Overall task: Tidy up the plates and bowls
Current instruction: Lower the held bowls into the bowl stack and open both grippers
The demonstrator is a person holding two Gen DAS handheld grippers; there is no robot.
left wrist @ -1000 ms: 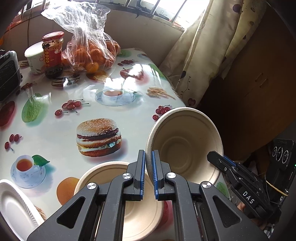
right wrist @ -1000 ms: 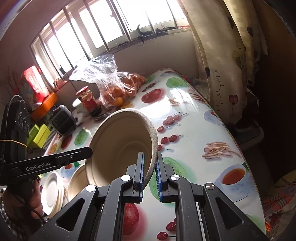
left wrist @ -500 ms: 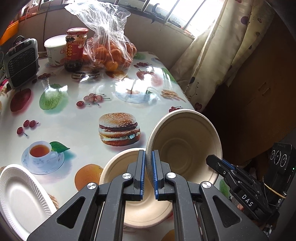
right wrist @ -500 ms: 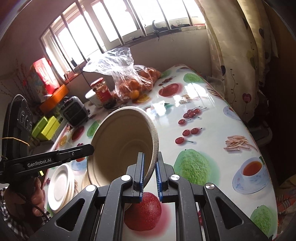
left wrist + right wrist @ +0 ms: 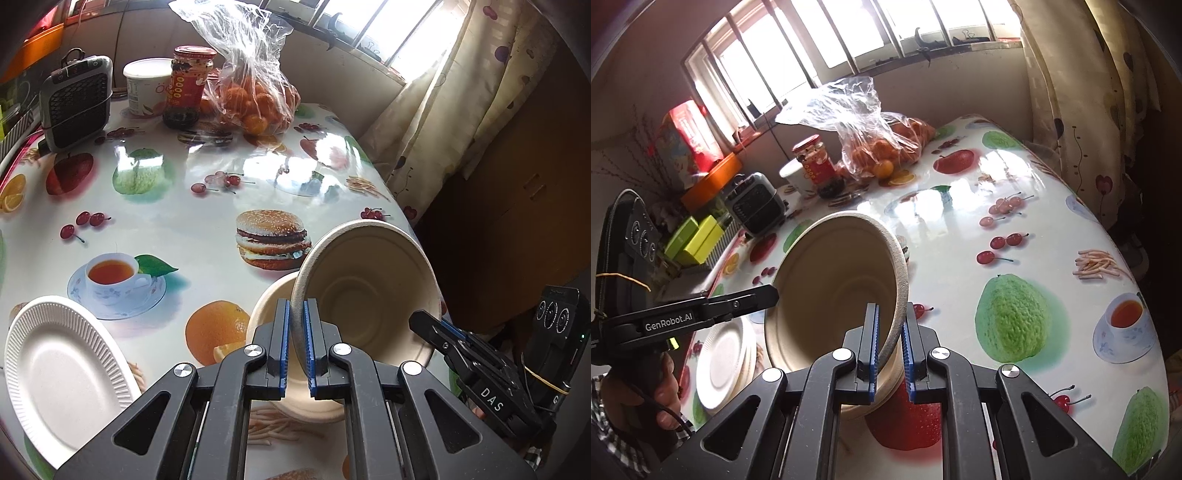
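Left wrist showed both grippers' fingers clenched on one tilted beige pulp bowl; I feared uneven release dropping it.

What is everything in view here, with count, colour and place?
Held bowl: one, beige, tilted, rim pinched by both grippers.
Second bowl: one, beige, on the table beneath it.
Paper plates: small stack, white, table's left edge.
Bag of oranges: one, clear plastic, far end.
Jar: one, red lid, beside the bag.
Tub: one, white, left of the jar.
Small heater: one, grey, far left.
Tablecloth: white, food prints.
Curtain: cream, right.
Left gripper: black, blue pads.
Right gripper: same.
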